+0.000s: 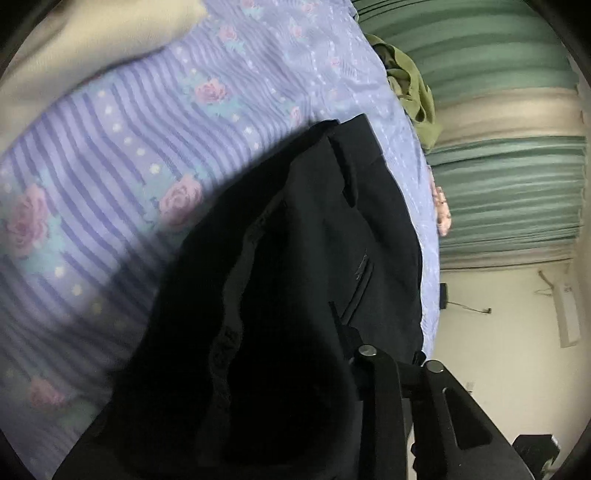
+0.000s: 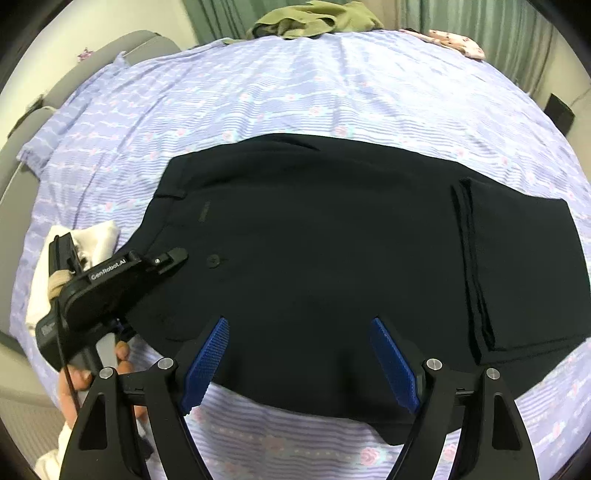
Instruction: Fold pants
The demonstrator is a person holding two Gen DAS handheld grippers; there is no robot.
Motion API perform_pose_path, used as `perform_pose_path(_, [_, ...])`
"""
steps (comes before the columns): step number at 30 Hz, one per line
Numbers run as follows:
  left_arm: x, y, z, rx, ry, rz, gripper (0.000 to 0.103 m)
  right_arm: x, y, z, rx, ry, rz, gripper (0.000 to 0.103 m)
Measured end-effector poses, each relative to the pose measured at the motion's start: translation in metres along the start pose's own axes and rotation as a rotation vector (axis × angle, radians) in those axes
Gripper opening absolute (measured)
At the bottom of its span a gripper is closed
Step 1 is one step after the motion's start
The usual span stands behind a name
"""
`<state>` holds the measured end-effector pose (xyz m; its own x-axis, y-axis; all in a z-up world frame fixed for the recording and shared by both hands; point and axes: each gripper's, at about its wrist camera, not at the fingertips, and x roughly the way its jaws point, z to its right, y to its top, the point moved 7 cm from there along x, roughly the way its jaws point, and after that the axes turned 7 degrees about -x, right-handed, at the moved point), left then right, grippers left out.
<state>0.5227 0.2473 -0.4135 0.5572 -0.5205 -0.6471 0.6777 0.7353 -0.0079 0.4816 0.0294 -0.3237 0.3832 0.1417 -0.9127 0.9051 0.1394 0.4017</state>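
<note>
Two grippers are over a bed covered with a lilac striped sheet (image 2: 295, 92) that has little pink roses on it, and the black pants (image 2: 332, 240) are laid out flat across the middle of it, already doubled over so the leg ends (image 2: 517, 266) sit stacked on the right side of the pile. The waistband with its button (image 2: 213, 260) is on the left. The right gripper (image 2: 301, 363) hangs above the near edge of the pants with its blue ribbed pads (image 2: 207, 362) spread wide and nothing between them, so it's clearly released. The left gripper (image 2: 173, 256) comes in from the left, held by a hand (image 2: 122, 354) with a white sleeve behind it, and its tip sits right at the waistband edge near the button. From its own camera the pants fill the lower half of the picture and bulge up over the fingers, so the fabric hides the tips; the jaws look drawn close together with cloth bunched at them, pinching the waistband as far as I can make out. Further back on the bed there's an olive green garment (image 2: 317, 20) crumpled at the far edge, plus a small pink patterned cloth (image 2: 458, 42) to the right of it, both well apart from the pants. Green curtains (image 1: 498, 177) hang behind the bed.
</note>
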Motion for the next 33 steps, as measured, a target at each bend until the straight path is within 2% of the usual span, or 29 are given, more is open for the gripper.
perform_pose_path(1, [-0.007,-0.001,0.008,0.027,0.003,0.01,0.021,-0.001,-0.001,0.002,0.01,0.0,0.0,0.08])
perform_pose_path(5, [-0.033,-0.012,0.056,0.177,0.057,0.057,0.02,-0.015,-0.002,0.016,0.046,0.016,0.015,0.08])
perform_pose_path(10, [-0.053,-0.038,0.126,0.403,0.203,0.139,0.02,-0.05,0.001,0.043,0.077,0.018,0.052,0.08])
perform_pose_path(13, [-0.068,-0.061,0.156,0.51,0.244,0.179,0.02,-0.085,0.004,0.066,0.089,0.013,0.092,0.08])
perform_pose_path(15, [-0.071,-0.079,0.183,0.582,0.264,0.193,0.019,-0.106,0.005,0.079,0.087,0.004,0.119,0.08])
perform_pose_path(18, [-0.074,-0.098,0.22,0.643,0.265,0.203,0.019,-0.144,0.005,0.107,0.094,-0.017,0.166,0.08])
perform_pose_path(21, [-0.078,-0.131,0.255,0.71,0.275,0.213,0.019,-0.181,0.001,0.137,0.115,-0.021,0.21,0.08])
perform_pose_path(26, [-0.054,-0.178,0.309,0.852,0.308,0.202,0.019,-0.227,-0.014,0.193,0.152,-0.039,0.277,0.08])
perform_pose_path(30, [-0.027,-0.224,0.34,0.951,0.368,0.197,0.019,-0.247,-0.027,0.235,0.178,-0.042,0.299,0.08])
perform_pose_path(33, [-0.003,-0.258,0.353,0.988,0.396,0.189,0.019,-0.26,-0.036,0.268,0.179,-0.049,0.307,0.08])
